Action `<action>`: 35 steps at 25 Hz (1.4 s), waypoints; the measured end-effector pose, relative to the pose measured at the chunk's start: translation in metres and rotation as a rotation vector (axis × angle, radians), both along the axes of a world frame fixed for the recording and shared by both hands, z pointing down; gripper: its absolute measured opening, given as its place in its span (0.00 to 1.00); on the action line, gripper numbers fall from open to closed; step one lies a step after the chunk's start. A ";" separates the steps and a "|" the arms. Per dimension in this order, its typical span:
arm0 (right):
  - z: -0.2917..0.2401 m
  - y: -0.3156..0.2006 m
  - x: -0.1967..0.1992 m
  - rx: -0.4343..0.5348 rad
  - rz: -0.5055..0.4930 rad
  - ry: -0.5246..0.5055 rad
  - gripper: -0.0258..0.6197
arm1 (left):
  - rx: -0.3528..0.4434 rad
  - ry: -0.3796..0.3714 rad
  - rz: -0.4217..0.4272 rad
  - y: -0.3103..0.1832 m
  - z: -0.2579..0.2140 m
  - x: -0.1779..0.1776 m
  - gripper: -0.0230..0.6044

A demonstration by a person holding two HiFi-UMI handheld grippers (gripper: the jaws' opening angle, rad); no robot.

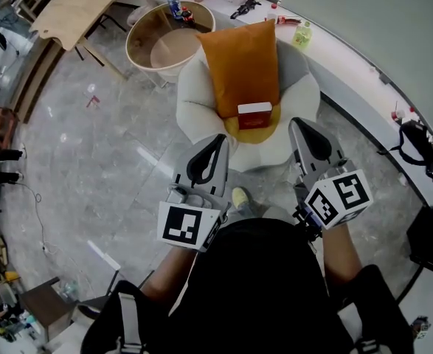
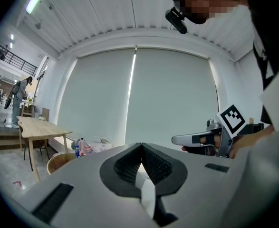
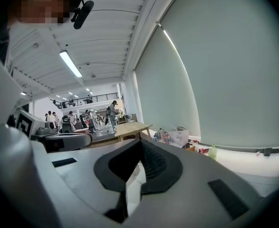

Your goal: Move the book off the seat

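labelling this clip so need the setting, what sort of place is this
Probably a lounge corner in a large open workspace: a white armchair with an orange cushion, a long wooden table, and tall roller blinds.

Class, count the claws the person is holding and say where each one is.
2. The left claw is by the white seat's front left, the right claw by its front right; both are shut and empty.
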State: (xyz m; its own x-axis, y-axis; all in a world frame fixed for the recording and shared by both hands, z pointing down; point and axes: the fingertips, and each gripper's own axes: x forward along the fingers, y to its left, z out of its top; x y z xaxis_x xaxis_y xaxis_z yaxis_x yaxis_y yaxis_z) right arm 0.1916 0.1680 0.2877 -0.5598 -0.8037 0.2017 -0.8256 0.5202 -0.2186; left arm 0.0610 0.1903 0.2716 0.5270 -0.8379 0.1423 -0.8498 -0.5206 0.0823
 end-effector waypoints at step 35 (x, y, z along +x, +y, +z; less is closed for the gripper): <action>0.009 -0.038 0.018 -0.044 0.018 -0.004 0.04 | 0.007 0.015 -0.045 -0.038 -0.003 0.007 0.05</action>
